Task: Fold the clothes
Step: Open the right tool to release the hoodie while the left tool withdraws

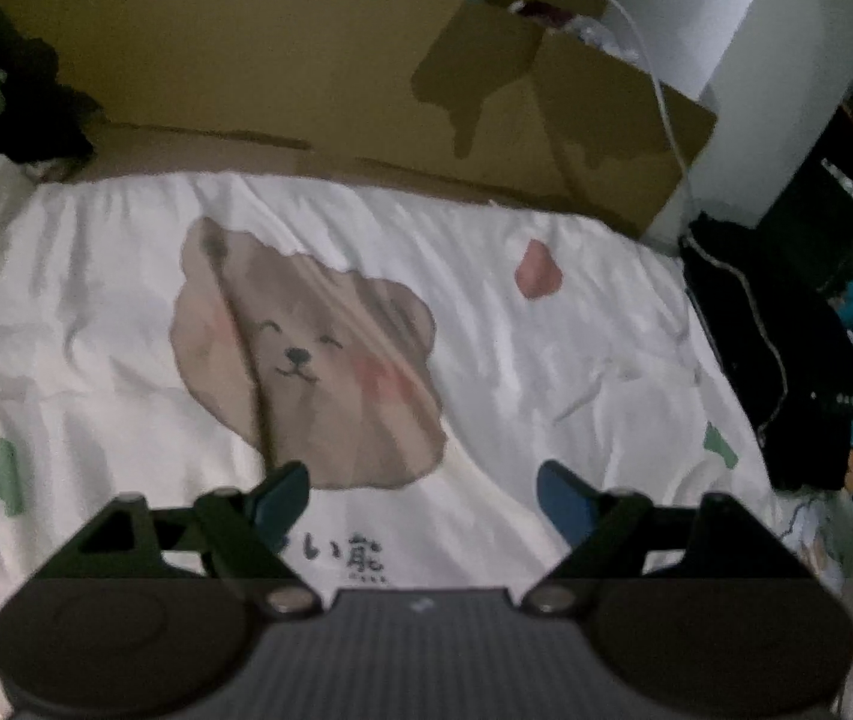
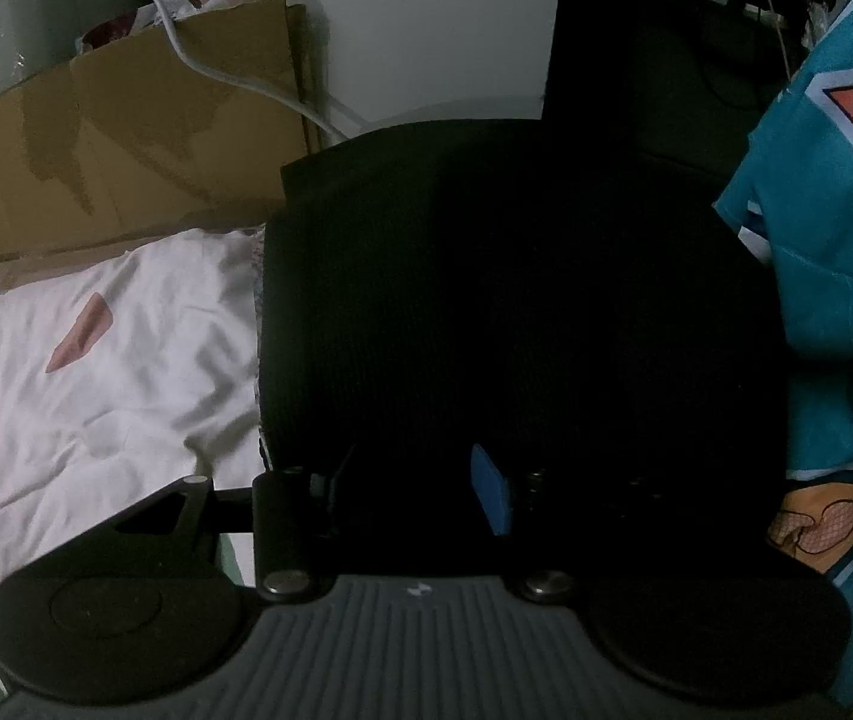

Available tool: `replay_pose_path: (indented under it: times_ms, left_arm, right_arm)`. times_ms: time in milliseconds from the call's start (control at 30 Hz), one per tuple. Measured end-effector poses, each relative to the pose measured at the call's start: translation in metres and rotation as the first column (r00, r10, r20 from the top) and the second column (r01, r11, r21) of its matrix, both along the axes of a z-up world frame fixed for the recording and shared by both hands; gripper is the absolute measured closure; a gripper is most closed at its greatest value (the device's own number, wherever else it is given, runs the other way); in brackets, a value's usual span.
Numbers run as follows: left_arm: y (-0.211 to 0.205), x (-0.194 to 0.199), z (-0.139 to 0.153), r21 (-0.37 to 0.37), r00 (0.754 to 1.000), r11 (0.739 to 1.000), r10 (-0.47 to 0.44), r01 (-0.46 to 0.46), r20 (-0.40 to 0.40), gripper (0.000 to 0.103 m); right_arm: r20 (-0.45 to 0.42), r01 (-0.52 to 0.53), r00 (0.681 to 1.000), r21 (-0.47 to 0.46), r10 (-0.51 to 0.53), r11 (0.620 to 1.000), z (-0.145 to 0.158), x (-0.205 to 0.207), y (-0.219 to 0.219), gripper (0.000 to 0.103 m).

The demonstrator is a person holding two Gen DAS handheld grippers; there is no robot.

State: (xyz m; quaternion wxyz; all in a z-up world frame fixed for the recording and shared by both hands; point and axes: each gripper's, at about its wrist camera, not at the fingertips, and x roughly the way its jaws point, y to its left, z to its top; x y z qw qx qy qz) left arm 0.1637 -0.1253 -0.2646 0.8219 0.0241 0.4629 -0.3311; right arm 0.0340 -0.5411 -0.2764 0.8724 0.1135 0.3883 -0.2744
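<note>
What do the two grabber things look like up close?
Each hand-held gripper looks the same. The left hand-held gripper has a grey ribbed body with a small white mark, two round black discs at the sides, silver bolts, black link arms and blue finger pads. The right hand-held gripper matches, though its fingers show dimly.

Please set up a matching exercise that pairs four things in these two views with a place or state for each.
Things:
1. white bedsheet with a brown bear print
2. black folded garment
3. teal jersey with orange trim
4. brown cardboard sheet

Places or states:
A. hangs at the right edge of the right wrist view
B. stands along the far edge of the bed
C. lies spread under the open left gripper
D. lies ahead of the right gripper

Pairs: 1-C, 2-D, 3-A, 4-B
</note>
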Motion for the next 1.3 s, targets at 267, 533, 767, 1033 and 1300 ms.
replay_pose_path:
  times_ms: [267, 533, 767, 1033, 1300]
  left_arm:
    - [-0.017, 0.001, -0.018, -0.011, 0.999, 1.000, -0.028, 0.028, -0.045, 0.019]
    - [-0.006, -0.007, -0.013, -0.005, 0.998, 1.000, -0.004, 0.004, -0.060, 0.019]
    - [0.015, -0.015, 0.010, -0.007, 0.998, 0.999, 0.042, -0.042, -0.040, 0.019]
    - [0.033, -0.027, 0.039, 0.029, 0.990, 0.995, 0.098, -0.096, -0.105, 0.018]
    - [0.039, -0.047, 0.082, 0.052, 0.988, 0.994, 0.105, -0.100, -0.114, 0.015]
  right_arm:
    - [0.007, 0.045, 0.999, 0.036, -0.045, 0.998, -0.012, -0.021, 0.003, 0.052]
    - [0.036, 0.126, 0.991, 0.092, -0.130, 0.988, -0.009, -0.036, 0.007, 0.052]
    - [0.032, 0.157, 0.986, 0.190, -0.166, 0.969, 0.004, -0.056, 0.013, 0.052]
    - [0.003, 0.166, 0.985, 0.252, -0.172, 0.953, 0.037, -0.079, 0.032, 0.052]
    - [-0.038, 0.149, 0.989, 0.312, -0.145, 0.938, 0.099, -0.093, 0.051, 0.051]
